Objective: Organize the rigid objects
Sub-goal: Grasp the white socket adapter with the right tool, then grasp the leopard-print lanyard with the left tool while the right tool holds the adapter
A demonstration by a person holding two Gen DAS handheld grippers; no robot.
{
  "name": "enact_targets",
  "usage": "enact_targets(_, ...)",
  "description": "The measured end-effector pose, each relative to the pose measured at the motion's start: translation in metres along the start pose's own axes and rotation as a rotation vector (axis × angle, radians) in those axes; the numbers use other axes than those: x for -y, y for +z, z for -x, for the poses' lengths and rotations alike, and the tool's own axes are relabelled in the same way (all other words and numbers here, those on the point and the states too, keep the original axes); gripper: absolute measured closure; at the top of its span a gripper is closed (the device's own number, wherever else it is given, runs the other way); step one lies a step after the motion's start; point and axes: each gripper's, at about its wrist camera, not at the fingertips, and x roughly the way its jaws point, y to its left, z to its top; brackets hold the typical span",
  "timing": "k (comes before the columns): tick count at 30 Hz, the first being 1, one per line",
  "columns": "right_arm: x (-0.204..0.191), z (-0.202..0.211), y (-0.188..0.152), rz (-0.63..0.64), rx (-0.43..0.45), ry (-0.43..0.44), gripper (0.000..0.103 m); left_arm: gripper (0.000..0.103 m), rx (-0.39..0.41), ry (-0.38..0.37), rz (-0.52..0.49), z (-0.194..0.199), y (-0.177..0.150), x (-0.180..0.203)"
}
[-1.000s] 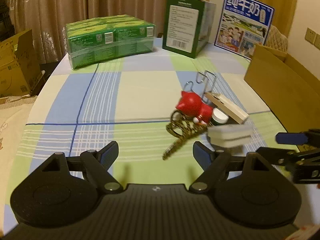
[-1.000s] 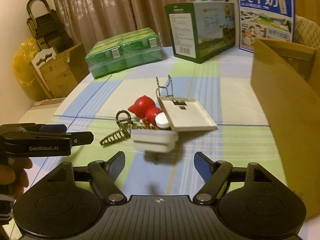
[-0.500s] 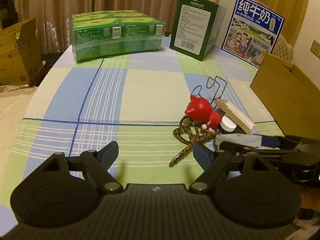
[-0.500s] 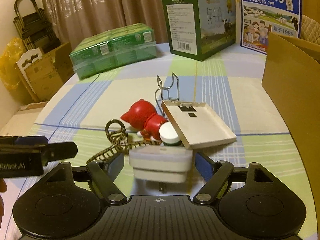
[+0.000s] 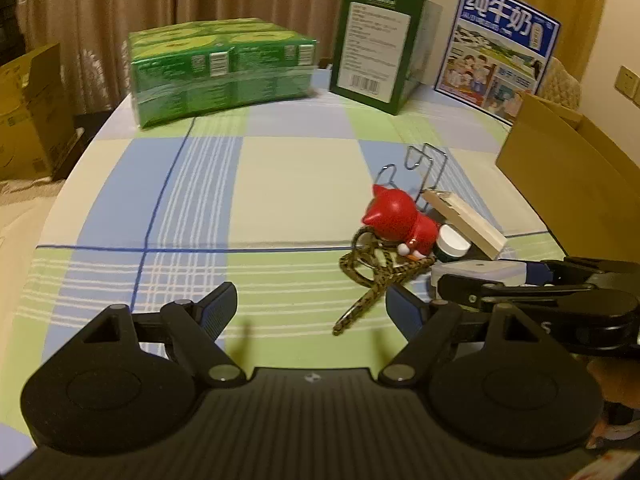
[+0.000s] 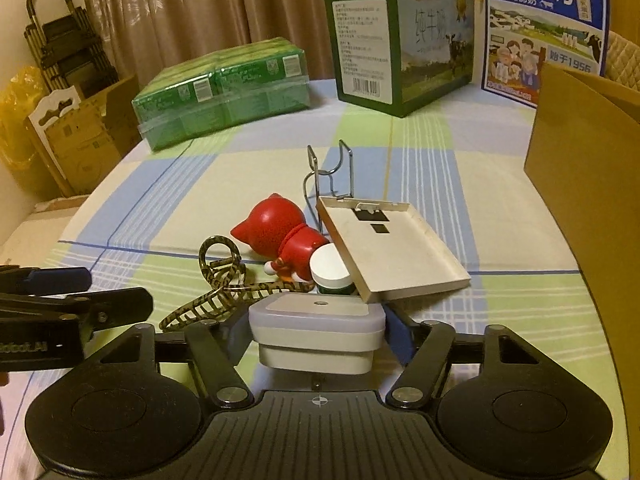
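Right wrist view: the right gripper (image 6: 318, 330) is set over a white plug-in adapter (image 6: 316, 334), which sits squarely between its jaws at the near edge of the clutter on the worktop (image 6: 420, 160). The jaws are closing, and the blue pads are seen at or just beside the adapter's two short sides — firm contact cannot be confirmed. Just behind the adapter lie a leopard-print hair claw (image 6: 224, 286), a red cat figurine (image 6: 280, 232), a white-capped green jar (image 6: 330, 270) and a tilted beige tray with a wire stand (image 6: 396, 248), the tray's lower corner being propped near the adapter's far edge.

Left wrist view: the left gripper (image 5: 310, 312) is held over bare checked cloth with its jaws wide and nothing between them; the hair claw's tip (image 5: 360, 308) lies near its right finger.

It is judged that the grasp is the step in hand. The closure should be completed evenly on both flanks before any lift is made. The adapter is best raised straight up and drawn back — the tray corner and the claw's teeth could otherwise be dragged. A cardboard box (image 6: 592, 184) at the right is a likely destination, though this is not established.
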Motion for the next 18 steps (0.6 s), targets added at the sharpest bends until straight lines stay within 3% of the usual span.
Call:
enact_targets(7, 0.021, 0.033, -0.019, -0.016, 0.008, -0.014, 0.041, 0.027, 0.019, -0.035, -0.128, -0.013, 0.002, 0.018)
enact_targets(12, 0.040, 0.053, -0.030, -0.033, 0.022, -0.046, 0.041, 0.047, -0.014, -0.054, -0.240, -0.035, -0.002, 0.034)
enact_targets(14, 0.047, 0.059, -0.032, -0.045, 0.025, -0.054, 0.041, 0.060, -0.028, -0.052, -0.264, -0.042, -0.004, 0.039)
enact_targets(18, 0.056, 0.068, -0.033, -0.047, 0.036, -0.073, 0.041, 0.073, -0.037, -0.039, -0.297, -0.047, -0.008, 0.045)
